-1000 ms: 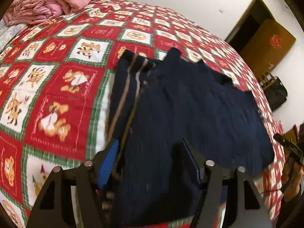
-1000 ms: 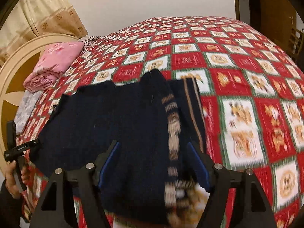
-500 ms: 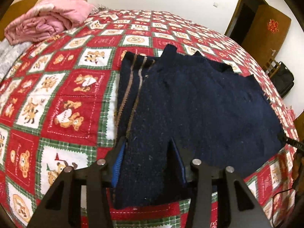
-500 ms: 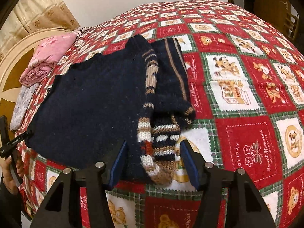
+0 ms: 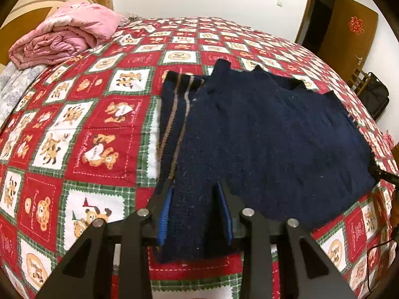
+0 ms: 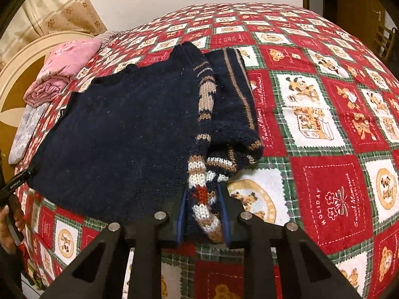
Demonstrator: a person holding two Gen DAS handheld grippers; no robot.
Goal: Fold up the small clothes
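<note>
Hiding its near hem under 2 just-closing pinches: navy sweater [image 5: 274,137], left hand-held gripper [image 5: 197,214], right hand-held gripper [image 6: 203,211].

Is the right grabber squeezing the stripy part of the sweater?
Touching. In the right wrist view the right gripper has both blue pads pressed against the striped sweater edge, with no gap visible.

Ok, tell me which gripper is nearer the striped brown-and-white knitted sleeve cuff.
Right. The right gripper's fingers, just closing, clamp that cuff; left gripper's, also closing, pinch the navy knitted sweater's plain hem.
</note>
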